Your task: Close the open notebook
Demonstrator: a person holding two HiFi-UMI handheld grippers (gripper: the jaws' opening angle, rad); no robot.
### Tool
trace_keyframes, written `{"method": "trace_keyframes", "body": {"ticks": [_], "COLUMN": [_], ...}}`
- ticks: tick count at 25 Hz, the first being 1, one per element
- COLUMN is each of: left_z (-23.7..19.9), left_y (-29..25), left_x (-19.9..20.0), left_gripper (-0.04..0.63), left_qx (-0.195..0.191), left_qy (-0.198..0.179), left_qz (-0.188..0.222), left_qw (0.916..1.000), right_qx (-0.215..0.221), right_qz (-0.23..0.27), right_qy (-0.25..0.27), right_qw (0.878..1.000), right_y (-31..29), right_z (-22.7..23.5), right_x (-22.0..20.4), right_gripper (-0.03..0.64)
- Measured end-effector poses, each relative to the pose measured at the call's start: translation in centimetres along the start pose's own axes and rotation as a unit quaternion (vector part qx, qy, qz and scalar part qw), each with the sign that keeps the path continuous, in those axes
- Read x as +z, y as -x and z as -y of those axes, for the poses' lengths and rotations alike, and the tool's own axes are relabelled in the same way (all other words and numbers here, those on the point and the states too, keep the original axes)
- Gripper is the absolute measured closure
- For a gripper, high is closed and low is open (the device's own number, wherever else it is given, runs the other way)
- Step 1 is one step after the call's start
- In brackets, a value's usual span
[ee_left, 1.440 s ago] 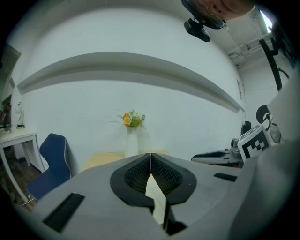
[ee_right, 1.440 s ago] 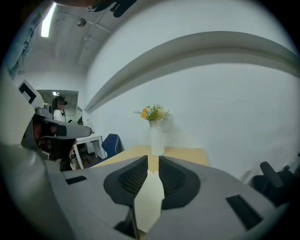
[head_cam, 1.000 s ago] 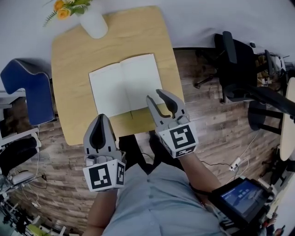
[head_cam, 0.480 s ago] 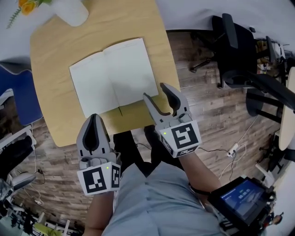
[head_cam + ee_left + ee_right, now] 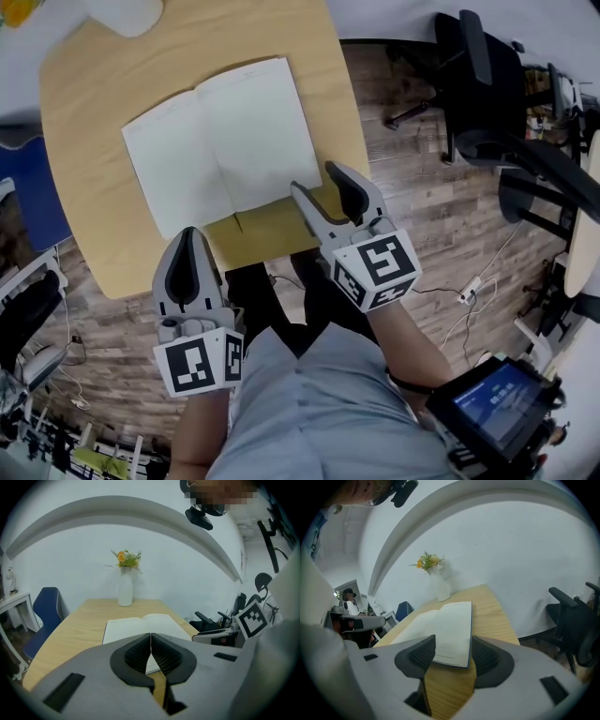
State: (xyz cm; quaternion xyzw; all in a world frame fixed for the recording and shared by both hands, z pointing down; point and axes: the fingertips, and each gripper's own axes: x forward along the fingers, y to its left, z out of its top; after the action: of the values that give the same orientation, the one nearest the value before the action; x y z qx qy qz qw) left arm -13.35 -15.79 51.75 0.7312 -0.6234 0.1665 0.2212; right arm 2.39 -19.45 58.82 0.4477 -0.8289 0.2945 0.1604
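- The notebook (image 5: 220, 141) lies open and flat on the wooden table (image 5: 84, 112), pages up, spine running near to far, nearer the table's right edge than its left.
- In the head view, table and notebook fill more of the picture than a second ago, and the white vase (image 5: 127, 11) has slid almost out at the far edge.
- The right gripper (image 5: 317, 180) has just been opening its jaws. They now stand wide, with nothing between the pads.
- A second ago its tips were at the notebook's near edge. Now they are at the near right corner, and the right gripper view shows that corner through the gap.
- The left gripper (image 5: 190, 234) has its jaws pressed together, empty, as before. It is over the table's near edge, near of the left page, well apart from the paper.
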Motion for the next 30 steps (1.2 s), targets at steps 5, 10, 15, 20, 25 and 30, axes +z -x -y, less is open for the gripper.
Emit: {"method": "trace_keyframes", "body": {"ticks": [5,10,15,20,25,30], "left_z": [-0.7,-1.9,-2.5,-2.7,-3.0,-2.4], "left_y": [0.0,0.9,2.2,4.5,7.1,9.9], "left_x": [-0.3,0.1,2.4,4.9,7.8,10.2], "left_gripper": [0.575,0.575,0.575,0.575,0.575,0.575], "left_qx": [0.003,0.012,0.021,0.033,0.052,0.060], "left_qy": [0.003,0.005,0.002,-0.002,-0.004,-0.012], "left_qz": [-0.004,0.001,0.027,0.054,0.087,0.123], "left_qw": [1.0000,0.9999,0.9994,0.9980,0.9949,0.9905], "right_qx": [-0.002,-0.001,0.009,0.024,0.049,0.087], "right_qz": [-0.039,-0.037,-0.017,0.000,0.017,0.027], "right_qy": [-0.002,-0.017,-0.009,0.018,0.044,0.080], "right_qw": [0.999,0.999,1.000,1.000,0.998,0.993], "right_y": [-1.0,-0.9,0.4,2.3,3.9,5.3], "right_z": [0.0,-0.3,-1.6,-4.0,-6.8,-9.9], "right_x": [-1.6,-1.4,0.4,2.4,4.3,5.8], "right_gripper": [0.400,0.400,0.400,0.400,0.400,0.400]}}
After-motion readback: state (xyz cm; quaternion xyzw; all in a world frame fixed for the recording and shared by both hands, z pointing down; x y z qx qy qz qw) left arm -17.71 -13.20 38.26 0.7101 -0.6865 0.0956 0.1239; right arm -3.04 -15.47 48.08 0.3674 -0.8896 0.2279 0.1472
